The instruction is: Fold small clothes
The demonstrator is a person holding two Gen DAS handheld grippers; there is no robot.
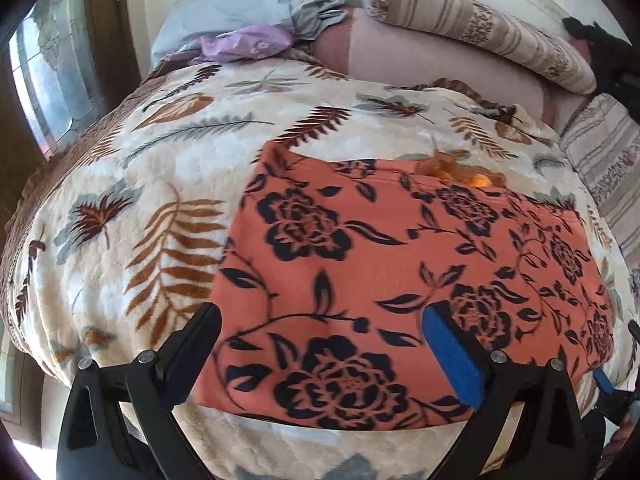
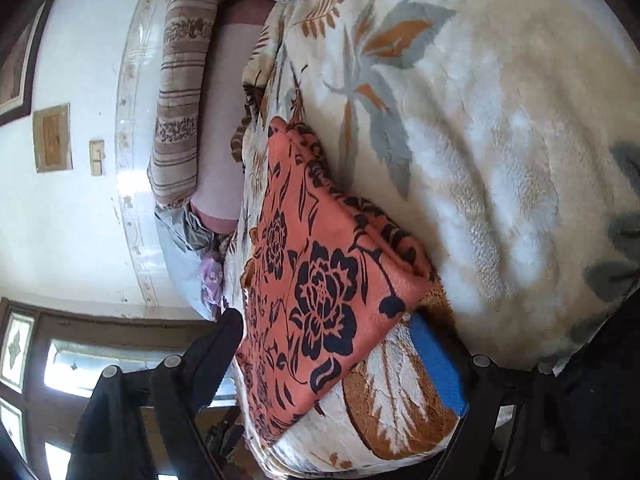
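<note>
An orange garment with black flower print [image 1: 380, 264] lies folded flat in a rough rectangle on the cream leaf-print blanket [image 1: 132, 184]. My left gripper [image 1: 320, 320] is open and empty, its fingers spread over the garment's near edge. In the right wrist view, turned sideways, the same garment [image 2: 316, 280] lies on the blanket [image 2: 500, 140] near the bed's edge. My right gripper [image 2: 332, 328] is open and empty, its jaws wide on either side of the garment's near corner. A bit of yellow-orange cloth [image 1: 472, 178] peeks out at the garment's far edge.
Striped bolster pillows [image 1: 480, 24] and a pink sheet [image 1: 440, 68] lie at the head of the bed. Grey cloth [image 1: 260, 4] and a purple garment [image 1: 240, 44] sit at the far left. A window [image 1: 52, 72] stands left of the bed. The white headboard [image 2: 132, 160] shows in the right view.
</note>
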